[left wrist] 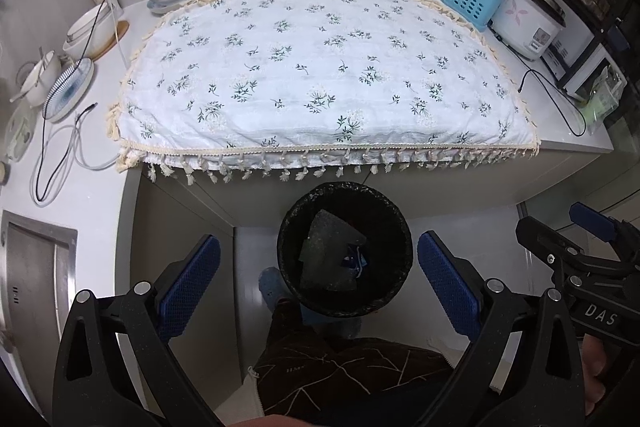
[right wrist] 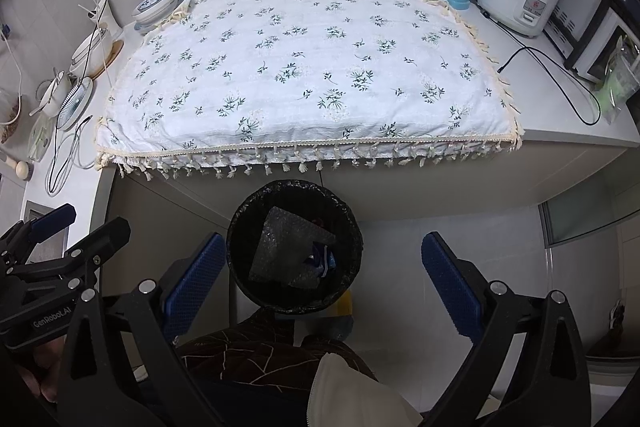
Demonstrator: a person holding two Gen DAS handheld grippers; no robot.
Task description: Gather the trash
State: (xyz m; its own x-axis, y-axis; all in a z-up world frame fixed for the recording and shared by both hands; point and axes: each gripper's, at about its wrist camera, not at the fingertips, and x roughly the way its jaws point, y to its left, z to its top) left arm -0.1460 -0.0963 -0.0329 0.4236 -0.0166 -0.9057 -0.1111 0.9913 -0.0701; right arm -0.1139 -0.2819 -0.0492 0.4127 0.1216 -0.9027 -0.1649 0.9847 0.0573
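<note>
The black-lined trash bin [left wrist: 345, 254] stands on the floor below the counter's front edge, holding a bubble-wrap sheet [right wrist: 286, 249] and a blue scrap [right wrist: 323, 258]. The left gripper [left wrist: 319, 281] and the right gripper [right wrist: 323, 281] both gape wide, empty. At 12 o'clock lies the floral cloth [left wrist: 320, 67].

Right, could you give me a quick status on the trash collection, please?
Both grippers open, empty: left, right. Bin on floor below, trash inside. Cloth bare; nothing in the way.

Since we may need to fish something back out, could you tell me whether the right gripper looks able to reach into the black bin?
Probably yes: the right gripper is open and empty above the black bin, whose mouth is uncovered.
</note>
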